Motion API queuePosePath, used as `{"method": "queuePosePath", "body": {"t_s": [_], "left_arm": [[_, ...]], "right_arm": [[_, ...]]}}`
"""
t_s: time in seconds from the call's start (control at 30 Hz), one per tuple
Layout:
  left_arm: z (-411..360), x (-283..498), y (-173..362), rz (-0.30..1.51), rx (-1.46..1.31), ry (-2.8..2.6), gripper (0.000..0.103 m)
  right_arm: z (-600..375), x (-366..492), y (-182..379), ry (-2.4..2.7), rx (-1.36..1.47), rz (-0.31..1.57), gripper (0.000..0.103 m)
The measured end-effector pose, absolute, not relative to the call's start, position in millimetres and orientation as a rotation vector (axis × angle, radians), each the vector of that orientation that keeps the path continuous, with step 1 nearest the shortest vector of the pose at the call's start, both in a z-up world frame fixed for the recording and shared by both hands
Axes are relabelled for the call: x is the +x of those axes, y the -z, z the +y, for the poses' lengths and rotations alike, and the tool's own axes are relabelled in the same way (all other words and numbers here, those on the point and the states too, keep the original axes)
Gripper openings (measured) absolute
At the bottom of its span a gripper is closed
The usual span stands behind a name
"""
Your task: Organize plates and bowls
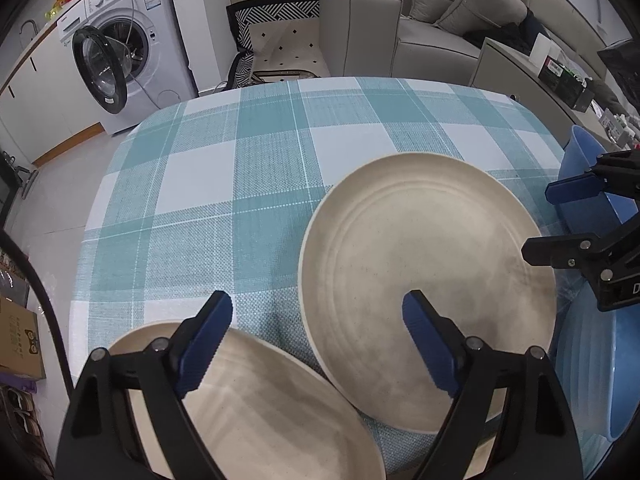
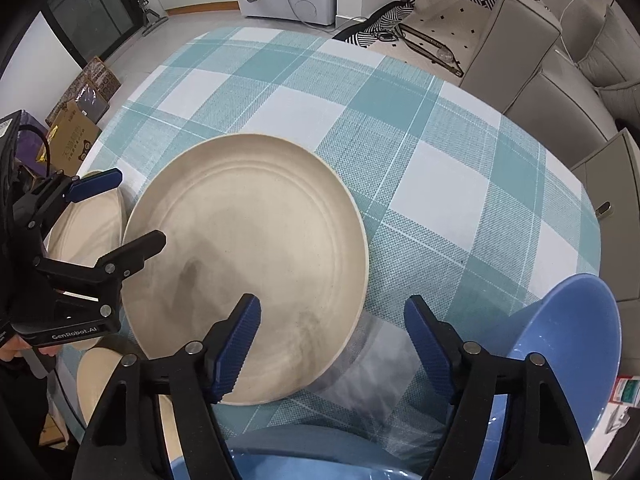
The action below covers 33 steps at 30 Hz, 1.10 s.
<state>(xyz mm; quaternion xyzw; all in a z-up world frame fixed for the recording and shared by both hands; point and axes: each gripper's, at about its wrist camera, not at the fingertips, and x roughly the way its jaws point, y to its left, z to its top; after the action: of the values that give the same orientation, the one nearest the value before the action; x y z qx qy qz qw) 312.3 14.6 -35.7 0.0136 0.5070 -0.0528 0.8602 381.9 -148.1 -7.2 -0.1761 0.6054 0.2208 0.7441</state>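
Big cream plate sits mid-desk on the teal-and-white checked cloth, round, matte, with faint concentric rings stepping in from a raised rim and grey smudges across its centre. Left claw hangs above the gap between that plate and a second cream plate at the near edge; jaws spread, nothing between them, one blue ribbed pad over each plate. The big plate's rim overlaps the second plate's edge; whether they touch, I can't tell. Right claw points down over the big plate's right rim, jaws spread too, nothing pinched, left pad above the plate, right pad over bare cloth. Blue bowl stands tilted on edge just right of it, glossy inside. A blue plate peeks in at the bottom edge there.
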Motion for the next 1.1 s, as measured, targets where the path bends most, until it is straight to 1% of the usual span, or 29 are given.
{"method": "queuePosePath", "body": {"t_s": [0.03,0.07,0.2,0.3,0.37,0.5,0.57,0.63,0.7,0.77,0.97,1.03,1.1], "left_arm": [[14,313,37,1.070,0.028,0.116,0.078],[14,314,39,1.078,0.028,0.118,0.075],[12,316,41,1.085,0.033,0.127,0.073],[10,316,43,1.089,0.044,0.127,0.072],[10,317,44,1.090,0.048,0.128,0.071],[7,319,46,1.095,0.054,0.133,0.070],[6,319,47,1.099,0.058,0.137,0.069],[5,320,48,1.102,0.062,0.140,0.064],[4,320,48,1.103,0.066,0.140,0.062],[4,320,49,1.106,0.072,0.141,0.059],[3,320,51,1.109,0.075,0.147,0.055],[4,321,51,1.110,0.061,0.157,0.051],[3,321,51,1.109,0.059,0.162,0.050]], "right_arm": [[-147,383,9,-0.483,-0.388,1.329,0.074],[-146,383,10,-0.479,-0.398,1.325,0.073],[-144,383,12,-0.469,-0.401,1.329,0.072],[-143,384,13,-0.463,-0.424,1.326,0.069],[-142,383,15,-0.450,-0.456,1.321,0.064],[-139,383,19,-0.430,-0.519,1.311,0.061],[-136,381,21,-0.425,-0.554,1.305,0.058],[-133,381,24,-0.434,-0.566,1.313,0.053],[-130,382,28,-0.433,-0.584,1.315,0.051],[-130,382,30,-0.434,-0.588,1.322,0.047],[-128,383,37,-0.431,-0.603,1.342,0.045],[-128,384,41,-0.426,-0.605,1.348,0.039],[-128,383,41,-0.434,-0.601,1.348,0.036]]}}
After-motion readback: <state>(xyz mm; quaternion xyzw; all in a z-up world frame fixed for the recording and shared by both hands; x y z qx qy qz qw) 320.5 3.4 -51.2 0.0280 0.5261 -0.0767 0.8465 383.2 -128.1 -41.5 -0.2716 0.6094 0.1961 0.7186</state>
